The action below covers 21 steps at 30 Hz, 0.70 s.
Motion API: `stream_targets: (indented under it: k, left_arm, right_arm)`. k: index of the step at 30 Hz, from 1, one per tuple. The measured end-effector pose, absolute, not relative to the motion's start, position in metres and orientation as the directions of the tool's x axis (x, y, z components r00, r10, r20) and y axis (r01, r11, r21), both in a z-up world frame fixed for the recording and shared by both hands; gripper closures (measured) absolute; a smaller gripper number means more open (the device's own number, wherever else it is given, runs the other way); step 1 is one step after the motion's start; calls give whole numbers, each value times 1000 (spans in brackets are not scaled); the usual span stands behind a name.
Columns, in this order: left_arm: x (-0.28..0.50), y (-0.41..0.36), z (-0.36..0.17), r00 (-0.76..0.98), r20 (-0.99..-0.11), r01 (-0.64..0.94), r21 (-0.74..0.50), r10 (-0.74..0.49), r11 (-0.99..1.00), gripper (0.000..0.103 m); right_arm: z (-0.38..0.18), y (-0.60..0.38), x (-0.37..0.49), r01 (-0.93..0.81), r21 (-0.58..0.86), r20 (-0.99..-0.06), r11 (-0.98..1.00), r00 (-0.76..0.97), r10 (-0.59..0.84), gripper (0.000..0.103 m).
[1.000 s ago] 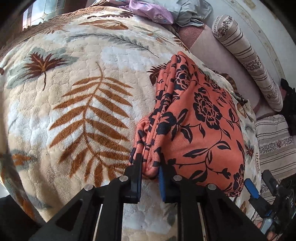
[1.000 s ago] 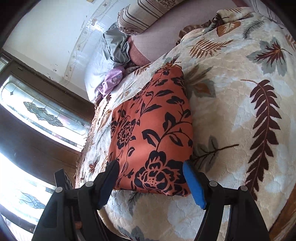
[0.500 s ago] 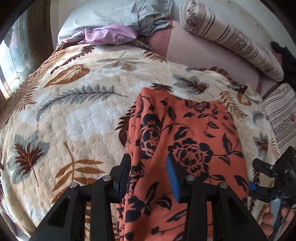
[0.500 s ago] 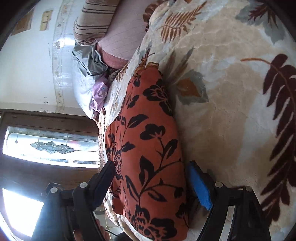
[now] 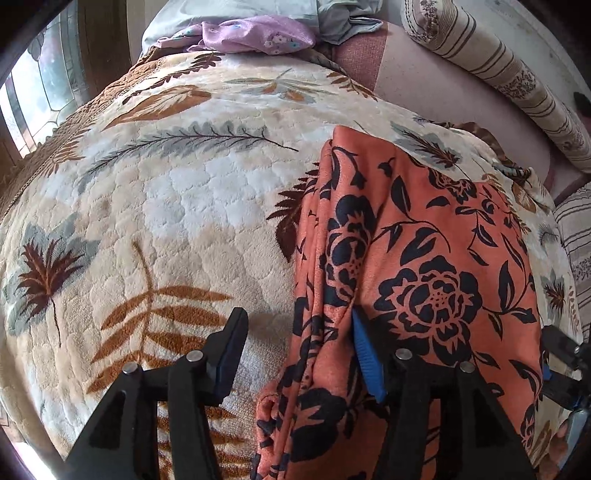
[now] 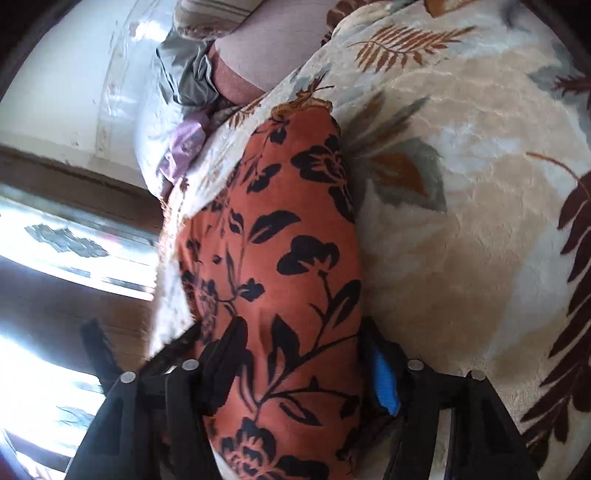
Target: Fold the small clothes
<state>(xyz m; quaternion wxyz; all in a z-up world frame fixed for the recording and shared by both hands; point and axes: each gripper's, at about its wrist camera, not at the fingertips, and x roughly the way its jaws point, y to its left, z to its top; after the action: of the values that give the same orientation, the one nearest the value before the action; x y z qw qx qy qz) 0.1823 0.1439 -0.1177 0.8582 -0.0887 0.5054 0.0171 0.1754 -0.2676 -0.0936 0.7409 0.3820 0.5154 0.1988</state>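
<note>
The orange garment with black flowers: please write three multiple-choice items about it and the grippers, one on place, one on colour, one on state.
1. The orange garment lies on:
A. a leaf-print blanket
B. a wooden table
C. a tiled floor

2. What colour is the cloth beyond the blanket's far edge?
A. green
B. lilac
C. yellow

3. The left gripper is:
A. shut
B. open
C. out of view

Answers:
1 A, the leaf-print blanket spreads beneath it.
2 B, the lilac cloth shows there.
3 B, its fingers stand wide apart.
</note>
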Motion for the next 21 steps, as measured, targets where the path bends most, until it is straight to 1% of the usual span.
stream_targets:
  k: [2, 3, 5, 6, 7, 8, 10, 11, 12, 13, 14, 16, 17, 18, 19, 21]
  left_arm:
    - [182, 146, -118, 488, -870, -124, -148, -69, 981, 43]
    - [181, 146, -118, 488, -870, -123, -150, -72, 981, 43]
    - [182, 146, -118, 490, -869, -121, -152, -74, 981, 42]
    - [182, 147, -119, 491, -868, -122, -152, -74, 981, 41]
    - [182, 148, -119, 492, -868, -123, -153, -74, 981, 41]
    - [182, 148, -119, 494, -867, -122, -152, -73, 981, 40]
    - [181, 149, -120, 499, -863, -118, -154, -75, 981, 39]
    - [181, 150, -121, 503, -861, -118, -153, -74, 981, 36]
    - [181, 150, -122, 504, -861, -120, -149, -69, 981, 35]
    - [182, 149, -122, 502, -862, -120, -148, -69, 982, 34]
    - [182, 148, -121, 501, -863, -120, -141, -62, 983, 34]
    - [181, 147, -119, 502, -863, -116, -133, -58, 984, 34]
    - [181, 148, -119, 500, -864, -114, -135, -61, 984, 34]
    - [181, 148, -119, 500, -864, -114, -138, -63, 984, 34]
    - [181, 148, -119, 500, -863, -116, -141, -65, 983, 34]
    - [181, 148, -119, 503, -862, -121, -139, -60, 983, 34]
  right_arm:
    - [-92, -284, 179, 117, 819, -551, 562, 433, 713, 24]
    - [-94, -291, 183, 137, 836, -530, 531, 455, 716, 23]
    - [-106, -297, 199, 207, 834, -545, 511, 451, 707, 22]
    - [-116, -294, 208, 228, 843, -536, 487, 425, 729, 24]
    - [-123, -286, 217, 231, 854, -520, 466, 383, 764, 31]
    - [-121, -280, 222, 212, 846, -533, 490, 369, 761, 48]
    - [-93, -261, 219, 92, 767, -614, 635, 394, 684, 59]
    - [-79, -254, 214, 40, 720, -641, 693, 422, 641, 61]
    - [-74, -250, 211, 21, 657, -682, 754, 444, 581, 62]
    - [-81, -246, 211, 27, 597, -731, 802, 431, 530, 62]
    - [-95, -247, 212, 48, 574, -759, 818, 405, 509, 61]
    - [-103, -258, 210, 85, 657, -705, 749, 423, 570, 53]
    - [-102, -264, 207, 115, 693, -683, 711, 420, 598, 38]
    - [-100, -268, 202, 132, 724, -661, 677, 412, 627, 31]
    - [-96, -271, 194, 126, 746, -639, 653, 412, 650, 28]
    - [-89, -274, 175, 129, 759, -624, 638, 425, 656, 28]
